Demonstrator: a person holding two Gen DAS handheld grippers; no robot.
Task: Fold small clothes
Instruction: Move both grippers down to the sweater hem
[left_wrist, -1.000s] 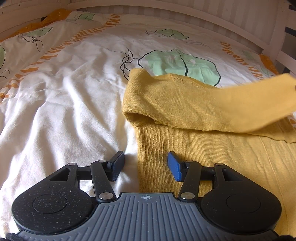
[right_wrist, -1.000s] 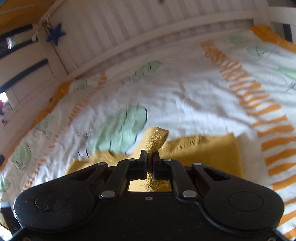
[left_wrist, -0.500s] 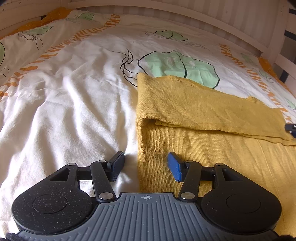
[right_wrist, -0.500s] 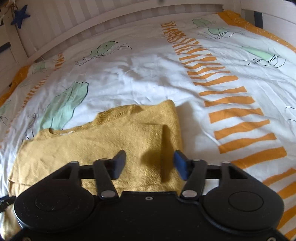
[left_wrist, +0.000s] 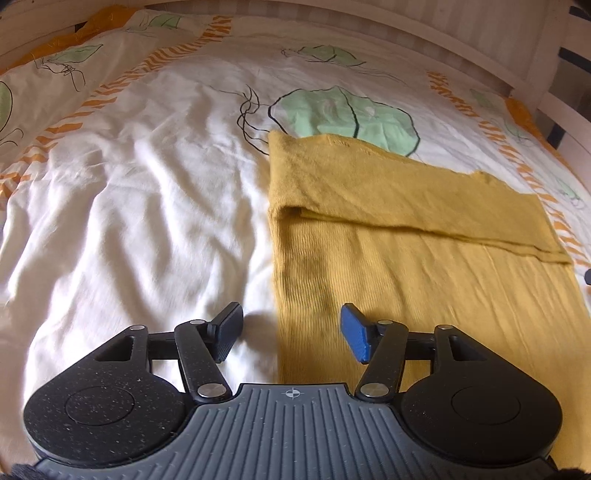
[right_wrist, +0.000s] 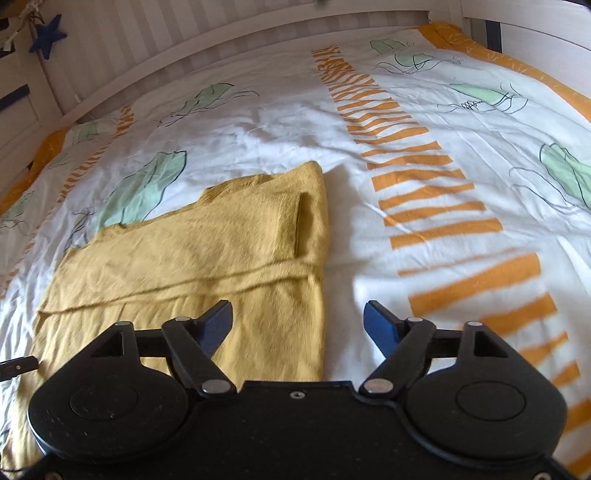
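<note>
A mustard-yellow knit garment (left_wrist: 424, 266) lies flat on the bed, its sleeve folded across the upper part. It also shows in the right wrist view (right_wrist: 192, 251), with the sleeve cuff (right_wrist: 291, 225) lying near its right edge. My left gripper (left_wrist: 291, 328) is open and empty, straddling the garment's left edge. My right gripper (right_wrist: 299, 326) is open and empty, straddling the garment's right edge.
The bed cover (left_wrist: 129, 206) is white with green leaf prints and orange stripes (right_wrist: 436, 206), and is wrinkled. A white slatted bed rail (right_wrist: 221, 48) runs along the far side. A blue star (right_wrist: 48, 35) hangs at the far left corner.
My right gripper carried the sleeve across the garment, opened and let it go, then drew back to the right edge. The sleeve now lies flat. My left gripper stayed put.
</note>
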